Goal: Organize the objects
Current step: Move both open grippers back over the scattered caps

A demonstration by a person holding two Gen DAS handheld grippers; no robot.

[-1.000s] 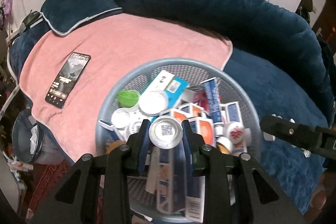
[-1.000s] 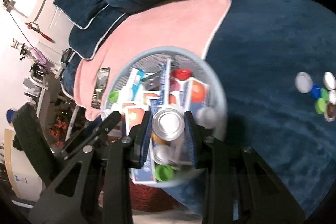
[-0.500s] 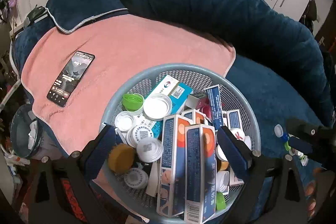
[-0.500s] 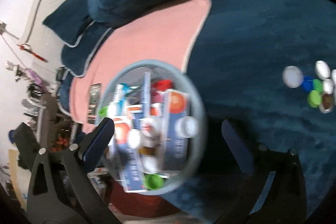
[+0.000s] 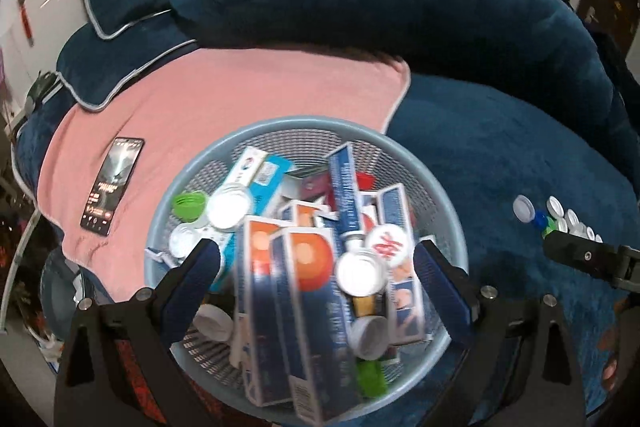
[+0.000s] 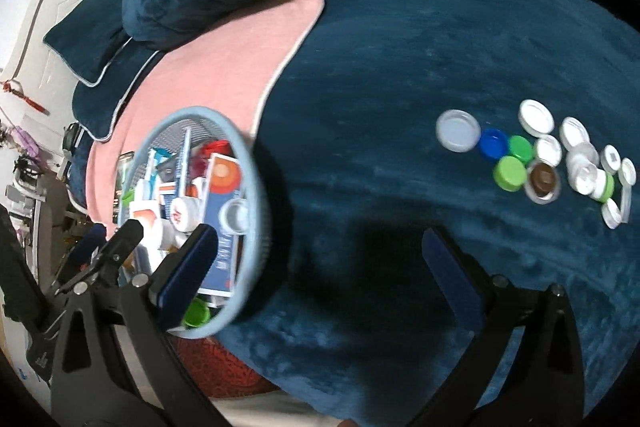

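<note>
My left tool (image 5: 316, 267) hangs over the grey-blue mesh basket (image 5: 452, 223) with its jaws spread wide, released, and nothing sits between the blue pads; the things under it lie loose in the basket. The basket is full: several blue and orange cartons (image 5: 288, 299), a long blue box (image 5: 346, 197) leaning on them, white caps (image 5: 360, 273), one green cap (image 5: 188, 205) near the far left wall and another green one at the near rim. The basket stands on the bed, partly on the pink towel (image 5: 240, 95) and partly on the dark blue blanket (image 5: 500, 155). A phone (image 5: 112, 181) lies flat on the towel, left of the basket and apart from it.

My right tool (image 6: 320, 251) is also released, the jaws wide, with only bare blanket between them. It is beside the basket (image 6: 256, 187), whose rim is just at its left finger. Further right on the blanket, well apart from the basket, a cluster of loose caps (image 6: 536, 151) lies together: mostly white, some green, one blue, one brown. In the left view, the tip of the right tool shows at the right edge, near these caps.
</note>
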